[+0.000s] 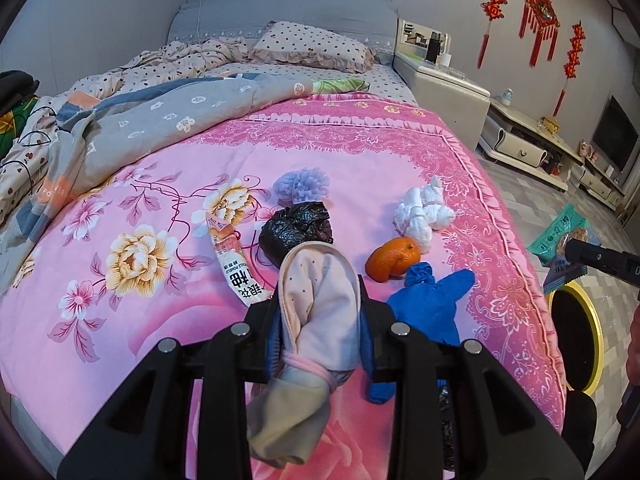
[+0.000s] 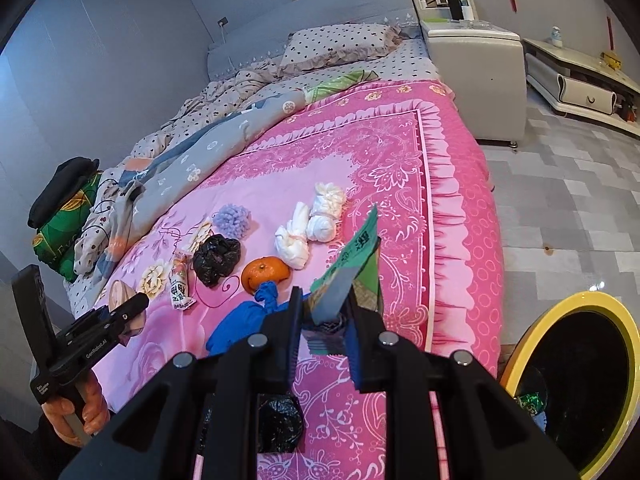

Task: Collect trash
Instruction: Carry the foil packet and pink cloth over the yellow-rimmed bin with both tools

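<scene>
Left gripper: fingers pinched on a pale pink sock, which sticks out past the tips and hangs limp below them. Right gripper: fingers pinched on a green snack wrapper, standing up beyond the tips.

Bin, yellow rim, dark inside, sits on the floor to the right of the right fingers, below bed level. Some scraps already visible inside, so collection looks partly done.

Still on the pink bedspread, ahead of both sets of fingers:
- orange peel
- blue glove, just right of the left fingers
- black plastic bag, just beyond the left tips
- white knotted bags
- purple fluffy ball
- long drink sachet, left of the left tips

Judgement: two items in hand, not yet dropped; several pieces left; another dark wad lies under the right fingers
</scene>
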Demonstrator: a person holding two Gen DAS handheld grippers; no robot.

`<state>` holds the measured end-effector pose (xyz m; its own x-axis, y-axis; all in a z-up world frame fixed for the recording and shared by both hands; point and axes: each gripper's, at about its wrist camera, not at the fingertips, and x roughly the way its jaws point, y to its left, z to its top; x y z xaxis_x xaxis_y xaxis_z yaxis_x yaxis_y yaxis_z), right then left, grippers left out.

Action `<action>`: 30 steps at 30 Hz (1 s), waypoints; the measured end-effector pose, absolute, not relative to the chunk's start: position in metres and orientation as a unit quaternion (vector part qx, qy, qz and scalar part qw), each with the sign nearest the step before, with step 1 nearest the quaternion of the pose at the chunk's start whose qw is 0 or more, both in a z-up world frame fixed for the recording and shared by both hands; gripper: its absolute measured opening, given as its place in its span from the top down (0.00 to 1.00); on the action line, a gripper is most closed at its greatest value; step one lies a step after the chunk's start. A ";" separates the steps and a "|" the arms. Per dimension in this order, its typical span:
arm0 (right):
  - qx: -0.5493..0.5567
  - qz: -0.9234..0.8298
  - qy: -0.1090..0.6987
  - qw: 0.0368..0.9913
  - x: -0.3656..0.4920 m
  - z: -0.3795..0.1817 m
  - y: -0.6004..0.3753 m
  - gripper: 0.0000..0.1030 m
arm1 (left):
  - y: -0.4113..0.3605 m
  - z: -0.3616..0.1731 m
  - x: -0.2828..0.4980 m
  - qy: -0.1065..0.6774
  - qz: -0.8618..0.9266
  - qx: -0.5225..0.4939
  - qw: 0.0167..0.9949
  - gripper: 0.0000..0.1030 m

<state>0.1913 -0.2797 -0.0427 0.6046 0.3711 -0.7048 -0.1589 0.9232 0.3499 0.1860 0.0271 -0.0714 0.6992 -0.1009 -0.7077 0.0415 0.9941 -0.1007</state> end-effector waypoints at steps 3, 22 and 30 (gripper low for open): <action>0.128 0.150 0.412 0.890 0.180 -0.035 -0.286 0.82 | 0.023 -0.065 0.180 0.380 -0.045 -0.039 0.923 0.72; 0.138 0.130 0.367 0.911 0.134 0.006 -0.339 0.82 | -0.049 -0.018 0.157 0.348 -0.103 -0.021 0.932 0.72; 0.145 0.109 0.350 0.919 0.117 0.016 -0.370 0.82 | -0.092 -0.005 0.152 0.338 -0.140 -0.014 0.931 0.71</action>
<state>0.1174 -0.3697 0.0161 0.7304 0.3026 -0.6123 -0.0993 0.9340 0.3431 0.1521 -0.0917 -0.0048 0.7329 -0.2698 -0.6246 0.2505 0.9605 -0.1210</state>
